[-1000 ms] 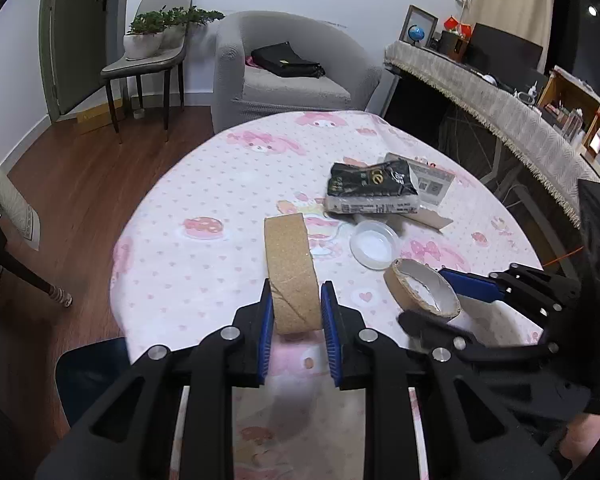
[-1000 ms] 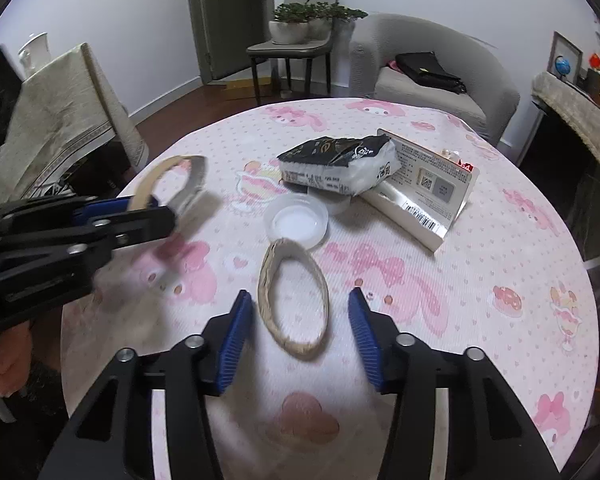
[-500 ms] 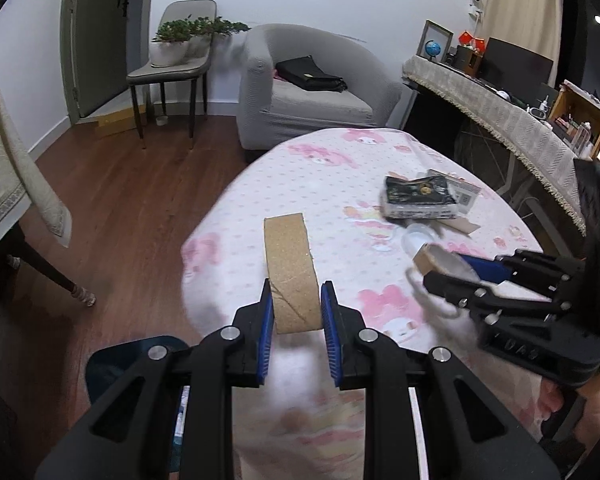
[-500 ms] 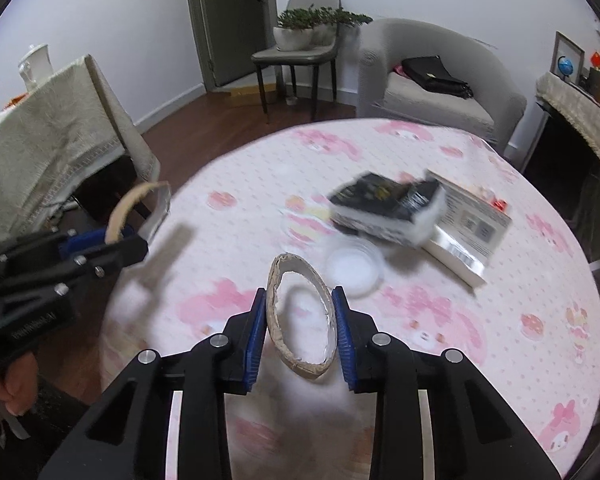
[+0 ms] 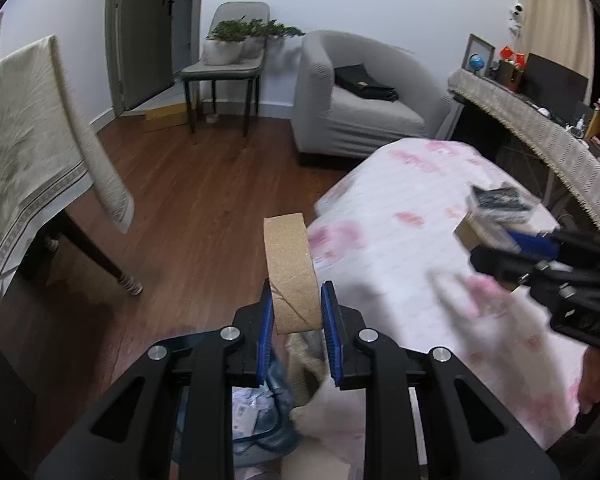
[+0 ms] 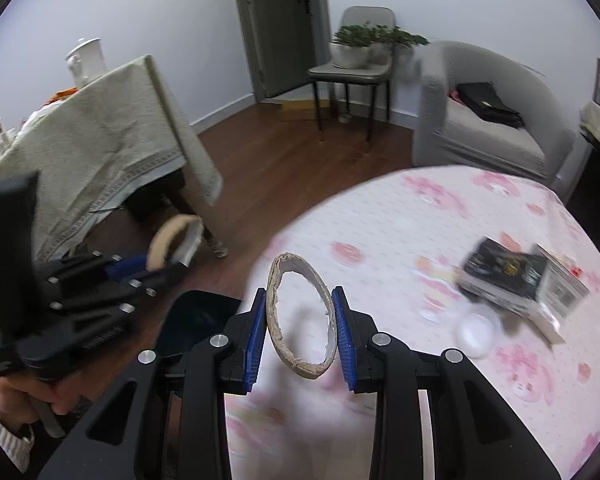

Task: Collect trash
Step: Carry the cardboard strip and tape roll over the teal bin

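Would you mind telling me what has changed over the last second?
The right gripper closed on the flattened cardboard ring and lifted it off the table. Both grippers swung left, off the table toward the bin. The left gripper stayed clamped on its tape core; the black packet and white lid remain.

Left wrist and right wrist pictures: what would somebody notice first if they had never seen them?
Probably the two cardboard rings. The left claw pinches a brown cardboard ring edge-on above the wooden floor, and the right claw pinches a squashed white-lined ring in front of the pink tablecloth. Next, the dark bin near the table's edge, below the left claw.
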`<state>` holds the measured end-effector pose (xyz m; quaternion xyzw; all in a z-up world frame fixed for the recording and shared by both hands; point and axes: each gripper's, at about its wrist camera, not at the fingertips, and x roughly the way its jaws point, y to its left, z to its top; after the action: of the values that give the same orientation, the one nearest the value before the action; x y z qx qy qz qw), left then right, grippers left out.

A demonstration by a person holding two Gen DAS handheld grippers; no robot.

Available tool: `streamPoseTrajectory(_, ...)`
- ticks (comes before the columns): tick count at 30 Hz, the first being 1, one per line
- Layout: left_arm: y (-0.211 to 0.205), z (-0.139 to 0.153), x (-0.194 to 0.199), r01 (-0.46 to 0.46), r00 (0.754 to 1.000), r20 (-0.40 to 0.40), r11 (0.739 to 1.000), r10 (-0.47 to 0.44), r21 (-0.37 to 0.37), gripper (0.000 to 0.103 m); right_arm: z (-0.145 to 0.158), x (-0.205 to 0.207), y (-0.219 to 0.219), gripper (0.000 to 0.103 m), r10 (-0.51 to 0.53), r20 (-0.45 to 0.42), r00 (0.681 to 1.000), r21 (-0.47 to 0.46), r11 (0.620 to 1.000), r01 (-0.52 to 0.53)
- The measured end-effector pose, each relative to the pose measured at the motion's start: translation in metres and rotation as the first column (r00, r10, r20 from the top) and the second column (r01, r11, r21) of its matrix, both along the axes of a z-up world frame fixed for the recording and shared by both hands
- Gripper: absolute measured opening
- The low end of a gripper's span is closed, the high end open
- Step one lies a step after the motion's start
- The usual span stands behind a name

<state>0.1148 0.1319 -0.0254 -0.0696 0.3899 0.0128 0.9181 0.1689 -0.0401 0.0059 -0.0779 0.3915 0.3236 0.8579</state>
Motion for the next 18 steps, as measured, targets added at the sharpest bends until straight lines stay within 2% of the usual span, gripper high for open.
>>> streamPoseTrajectory(11,0.063,-0.052,-0.008,-0.094,0.99,-0.115,0.994,0.087,-0.05,0.025,0.005,-0.012,0.06,0.032,0.089,0.002,0.996,0.005,0.996,-0.089)
streamPoseTrajectory(14,0.071,-0.068,-0.011,-0.099,0.982,-0.165,0.993,0.087,-0.063,0.025,0.005,-0.014,0.073,0.032,0.102,-0.004,0.995,0.009,0.995,-0.102)
streamPoseTrajectory(18,0.075,-0.085,-0.017,-0.083,0.974,-0.215,0.996,0.072,-0.041,0.025,0.005,-0.014,0.09,0.032,0.115,-0.009,0.993,0.013,0.993,-0.115)
